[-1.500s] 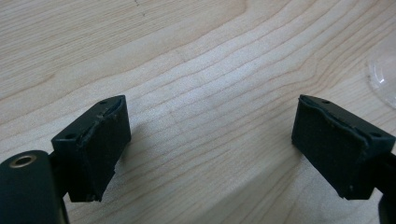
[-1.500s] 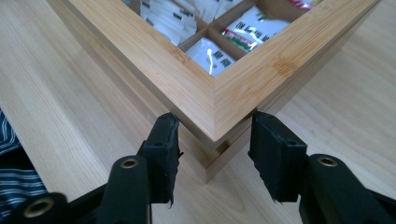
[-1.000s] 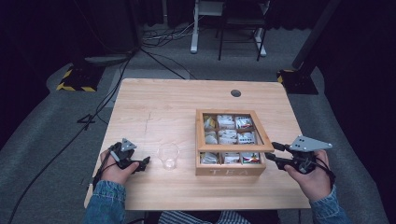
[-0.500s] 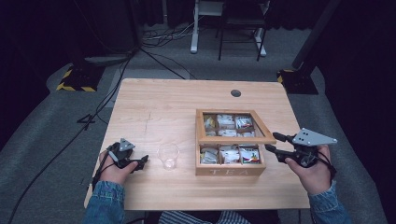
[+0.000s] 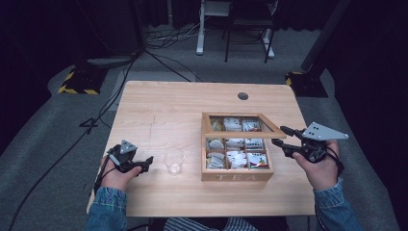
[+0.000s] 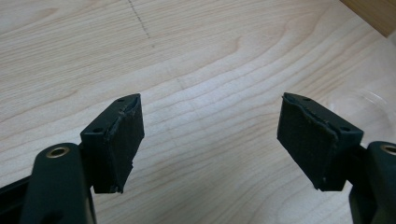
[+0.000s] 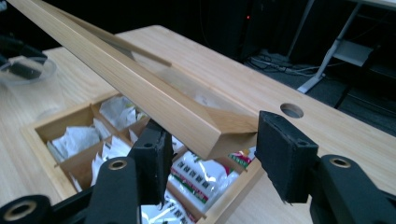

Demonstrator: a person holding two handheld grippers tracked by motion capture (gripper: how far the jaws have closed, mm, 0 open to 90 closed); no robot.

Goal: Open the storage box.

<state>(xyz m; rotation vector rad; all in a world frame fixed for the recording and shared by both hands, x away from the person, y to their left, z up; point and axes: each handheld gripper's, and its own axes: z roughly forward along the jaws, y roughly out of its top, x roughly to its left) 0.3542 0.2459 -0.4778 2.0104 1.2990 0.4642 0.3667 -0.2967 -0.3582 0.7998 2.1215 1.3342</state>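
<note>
Your claws' pads (image 6: 308, 135) are black; the desk (image 5: 168, 110) is pale wood-grain, the tea box (image 5: 235, 175) light wood, its packets (image 7: 201, 179) white with red-green print.

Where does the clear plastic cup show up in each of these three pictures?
High view: clear cup near the front, just left of the tea box.
Left gripper view: faint rim at the right edge.
Right gripper view: top left, beyond the box.
Shared landmark: the tea box.
</note>
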